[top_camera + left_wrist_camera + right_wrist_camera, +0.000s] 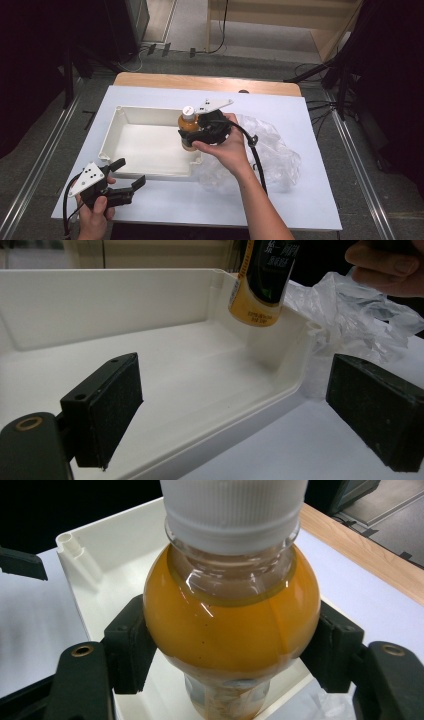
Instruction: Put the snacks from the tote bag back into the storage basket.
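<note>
High view first, going left to right: the left gripper (131, 176) sits down at about 7 o'clock on the white table (310, 200), held in a hand, jaws spread wide with nothing between them. It's just off the near edge of the white tray (112, 131). Over toward the middle, the right gripper (192, 131) is clamped around a bottle (188, 120) of orange drink, holding it upright above the tray's right-hand end. Past that, at roughly 3 o'clock, there's a crumpled clear plastic bag (272, 155) lying on the table.

Left gripper view gives you what the overhead doesn't: the bottle's (262, 280) base is clearly off the tray floor (200, 365), hanging above the far right corner, and you can see a yellow and dark label with print on it. Both black pads (102, 407) stand well apart here, one over the tray, one outside it.

Right gripper view is the close-up: pads (131, 640) pressed on either side of the bottle's (230, 625) rounded shoulder, white ribbed cap (232, 507) at 12 o'clock, tray below.
</note>
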Action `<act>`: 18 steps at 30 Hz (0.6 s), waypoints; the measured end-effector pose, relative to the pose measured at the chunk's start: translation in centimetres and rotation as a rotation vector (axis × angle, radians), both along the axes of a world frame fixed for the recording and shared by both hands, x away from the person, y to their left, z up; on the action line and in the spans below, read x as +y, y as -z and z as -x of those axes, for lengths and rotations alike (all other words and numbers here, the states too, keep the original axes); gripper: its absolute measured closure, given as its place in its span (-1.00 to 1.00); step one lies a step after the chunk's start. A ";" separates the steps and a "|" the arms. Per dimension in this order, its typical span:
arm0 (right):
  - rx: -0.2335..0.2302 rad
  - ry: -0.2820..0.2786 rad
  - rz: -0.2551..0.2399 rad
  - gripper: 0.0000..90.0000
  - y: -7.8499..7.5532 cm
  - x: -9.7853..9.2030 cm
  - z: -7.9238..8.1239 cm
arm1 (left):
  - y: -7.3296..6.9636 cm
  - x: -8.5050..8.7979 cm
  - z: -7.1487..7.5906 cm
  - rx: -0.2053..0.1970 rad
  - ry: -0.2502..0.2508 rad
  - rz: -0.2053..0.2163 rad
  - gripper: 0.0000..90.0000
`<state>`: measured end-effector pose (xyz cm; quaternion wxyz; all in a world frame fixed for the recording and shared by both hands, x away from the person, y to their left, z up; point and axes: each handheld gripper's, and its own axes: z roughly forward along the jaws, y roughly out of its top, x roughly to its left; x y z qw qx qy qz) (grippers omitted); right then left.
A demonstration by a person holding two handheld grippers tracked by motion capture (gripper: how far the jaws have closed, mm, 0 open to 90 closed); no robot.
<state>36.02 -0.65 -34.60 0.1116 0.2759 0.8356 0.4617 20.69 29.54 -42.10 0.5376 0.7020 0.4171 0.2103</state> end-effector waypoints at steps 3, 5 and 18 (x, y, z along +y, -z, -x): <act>0.000 -0.002 0.002 -0.30 0.2 0.0 -0.1 | 0.0 0.0 0.0 -0.002 -0.001 0.000 -0.82; 0.003 -0.001 0.003 -0.30 0.4 0.0 -0.1 | 0.0 0.1 0.0 -0.001 -0.001 -0.001 -0.82; 0.025 0.004 0.017 -0.30 1.9 0.1 -0.1 | -0.1 0.1 0.0 0.001 0.001 0.013 -0.82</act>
